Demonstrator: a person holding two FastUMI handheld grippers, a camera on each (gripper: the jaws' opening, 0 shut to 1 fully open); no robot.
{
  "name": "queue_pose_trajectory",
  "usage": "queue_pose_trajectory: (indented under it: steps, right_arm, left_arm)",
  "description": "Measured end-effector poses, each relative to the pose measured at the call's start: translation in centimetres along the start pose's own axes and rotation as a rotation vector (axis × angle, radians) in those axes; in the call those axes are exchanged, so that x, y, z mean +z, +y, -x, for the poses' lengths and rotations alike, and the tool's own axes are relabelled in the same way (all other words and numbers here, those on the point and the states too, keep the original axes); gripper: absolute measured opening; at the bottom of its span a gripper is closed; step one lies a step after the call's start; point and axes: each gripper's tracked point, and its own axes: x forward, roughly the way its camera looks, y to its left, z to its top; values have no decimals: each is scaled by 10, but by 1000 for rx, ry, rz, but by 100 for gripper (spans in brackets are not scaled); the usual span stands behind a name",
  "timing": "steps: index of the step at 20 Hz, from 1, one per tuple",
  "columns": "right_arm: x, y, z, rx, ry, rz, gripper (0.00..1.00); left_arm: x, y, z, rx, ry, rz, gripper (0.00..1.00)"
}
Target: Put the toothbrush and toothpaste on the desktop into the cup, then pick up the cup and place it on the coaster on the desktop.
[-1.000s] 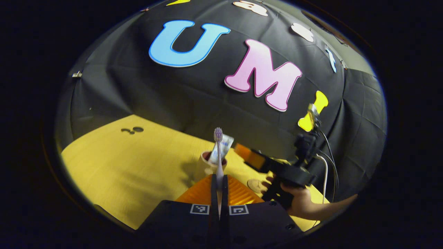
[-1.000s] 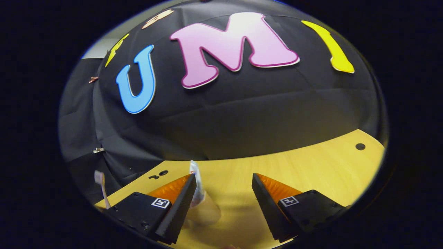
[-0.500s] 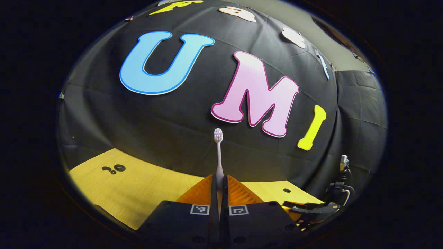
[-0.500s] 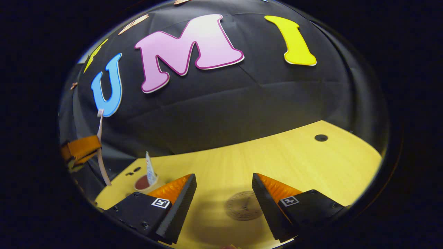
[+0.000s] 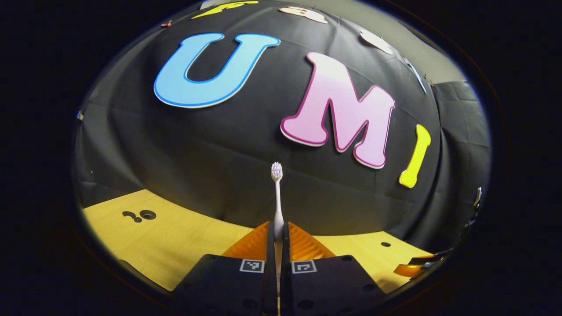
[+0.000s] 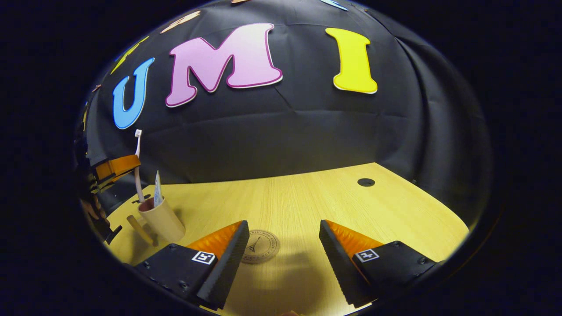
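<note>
Left gripper view: the left gripper (image 5: 278, 239) is clenching the toothbrush (image 5: 277, 195) upright above the surface (image 5: 175, 232); the right gripper (image 6: 283, 245) is hovering released over the coaster (image 6: 261, 246).

Left gripper view: cup, toothpaste and coaster, ahead of the left claw (image 5: 278, 228) a second ago, are gone from ahead of it; bare desk (image 5: 175, 232) and wall lie beyond its fingers. The right claw, close on its right then, is now a sliver at the far right edge (image 5: 417, 268).

Right gripper view: the cup (image 6: 161, 219), then pressed against the right claw's (image 6: 283, 239) left finger, now stands well off to its left, with the toothbrush (image 6: 137, 164) lowered into it beside the toothpaste (image 6: 157, 195). The coaster (image 6: 261, 246) has come between its fingers.
</note>
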Motion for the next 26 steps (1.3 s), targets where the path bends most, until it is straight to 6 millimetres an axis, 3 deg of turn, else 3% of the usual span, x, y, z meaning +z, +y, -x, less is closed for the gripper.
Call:
queue_pose_trajectory:
  steps: [7,9,12,16,21,26]
  right_arm:
    - [-12,5,1,0,29,-22,98]
    - [-15,8,-1,-4,37,-12,98]
    - [-16,6,0,-15,36,8,98]
    - [-20,2,0,-26,49,-22,98]
    - [-19,-3,2,-42,48,-16,98]
    - [-17,-4,12,-34,61,-40,98]
  left_arm:
    - [-44,1,0,22,90,-194,13]
    - [-49,-2,7,15,97,-193,29]
    - [-53,4,15,44,105,-178,100]
    - [-45,15,47,79,178,-180,99]
    - [-56,26,76,123,387,-159,99]
    - [-61,24,88,136,582,-81,96]
